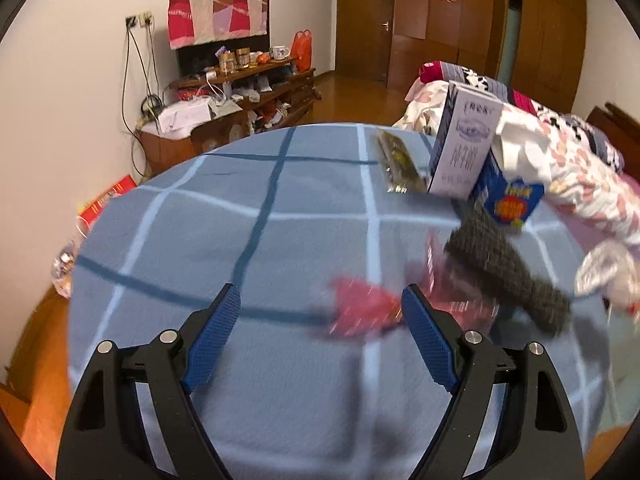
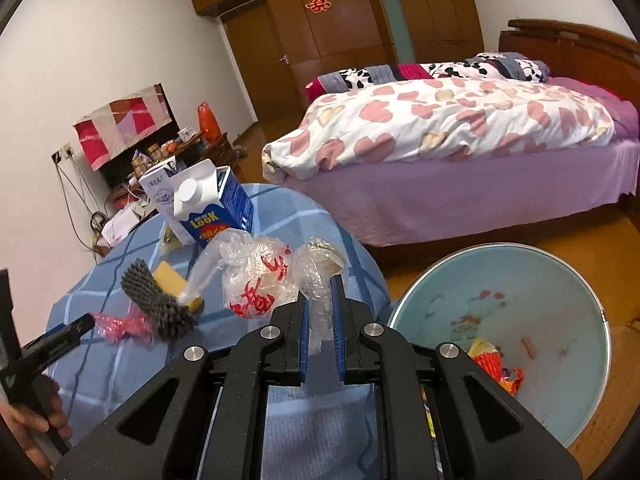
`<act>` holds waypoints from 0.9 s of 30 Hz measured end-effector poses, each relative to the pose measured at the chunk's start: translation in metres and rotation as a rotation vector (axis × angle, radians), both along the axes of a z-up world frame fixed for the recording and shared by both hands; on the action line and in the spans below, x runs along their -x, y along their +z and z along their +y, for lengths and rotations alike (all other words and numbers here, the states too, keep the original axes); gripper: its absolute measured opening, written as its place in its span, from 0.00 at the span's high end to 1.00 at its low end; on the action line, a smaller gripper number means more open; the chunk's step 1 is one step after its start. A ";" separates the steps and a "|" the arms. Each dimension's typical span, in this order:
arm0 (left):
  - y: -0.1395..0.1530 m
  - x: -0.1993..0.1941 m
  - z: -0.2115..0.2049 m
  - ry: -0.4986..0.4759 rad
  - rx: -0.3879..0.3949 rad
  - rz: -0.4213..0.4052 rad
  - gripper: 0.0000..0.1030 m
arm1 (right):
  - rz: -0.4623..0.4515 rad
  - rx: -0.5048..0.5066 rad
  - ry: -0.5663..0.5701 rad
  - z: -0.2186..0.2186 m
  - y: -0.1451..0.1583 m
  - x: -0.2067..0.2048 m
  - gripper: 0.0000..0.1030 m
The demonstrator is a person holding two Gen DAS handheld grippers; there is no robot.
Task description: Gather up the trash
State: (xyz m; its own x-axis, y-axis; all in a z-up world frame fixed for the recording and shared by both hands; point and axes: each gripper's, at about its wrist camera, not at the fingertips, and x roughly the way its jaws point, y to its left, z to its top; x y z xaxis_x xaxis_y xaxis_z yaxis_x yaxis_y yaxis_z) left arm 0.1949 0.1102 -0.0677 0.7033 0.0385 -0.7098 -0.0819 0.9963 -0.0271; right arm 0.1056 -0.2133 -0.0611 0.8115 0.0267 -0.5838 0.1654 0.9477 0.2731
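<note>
**Inspector:** Report your grippers first, nearest things first.

**Me:** My right gripper (image 2: 320, 316) has its fingers pressed together on a clear plastic bag (image 2: 320, 276), at the near edge of the table (image 2: 120, 364). My left gripper (image 1: 320, 336) has its fingers wide apart and holds nothing. It hovers over the blue checked cloth, with a crumpled red wrapper (image 1: 362, 312) lying between and just beyond the fingertips. That view is blurred, so I cannot say whether a pad touches the wrapper.

**Inspector:** What is already collected?

**Me:** The bin (image 2: 560, 304) stands on the floor just to the right of the table. Some colourful wrappers lie at its bottom, so I judge part of the job is done. Most of the bin is bare.

**Inspector:** And what remains?

**Me:** The bag I am holding is not yet over the bin. Beside it lies a second clear bag with red print (image 2: 252, 284). Further left sit a dark scouring pad (image 2: 156, 300) and a yellow sponge (image 2: 176, 280), touching each other. Whether those two count as trash I cannot tell. At the far side stand a blue milk carton (image 2: 218, 216) and a white carton (image 2: 158, 192) close together, with a dark foil packet (image 1: 398, 160) flat beside them.

**Inspector:** Your estimate?

**Me:** Early to middle. Several pieces are left on the table.
</note>
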 end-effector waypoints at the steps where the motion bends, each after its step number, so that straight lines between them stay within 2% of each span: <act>1: -0.002 -0.006 -0.002 0.000 0.004 0.009 0.22 | 0.000 -0.003 0.006 0.001 -0.001 -0.001 0.89; 6: -0.027 -0.023 -0.018 -0.049 0.045 0.098 0.47 | 0.012 -0.018 0.022 0.001 -0.006 -0.001 0.89; 7: -0.028 -0.022 -0.019 -0.050 0.045 0.092 0.47 | 0.016 -0.021 0.024 0.001 -0.007 -0.001 0.89; 9: -0.028 -0.017 -0.021 -0.065 0.040 0.080 0.56 | 0.019 -0.030 0.026 0.001 -0.009 0.000 0.89; 18: -0.015 0.022 0.002 -0.006 0.053 0.041 0.59 | 0.000 -0.053 0.034 0.006 -0.007 0.013 0.89; 27: 0.008 0.081 0.031 0.079 -0.111 -0.025 0.58 | -0.004 -0.065 0.080 0.021 -0.005 0.030 0.89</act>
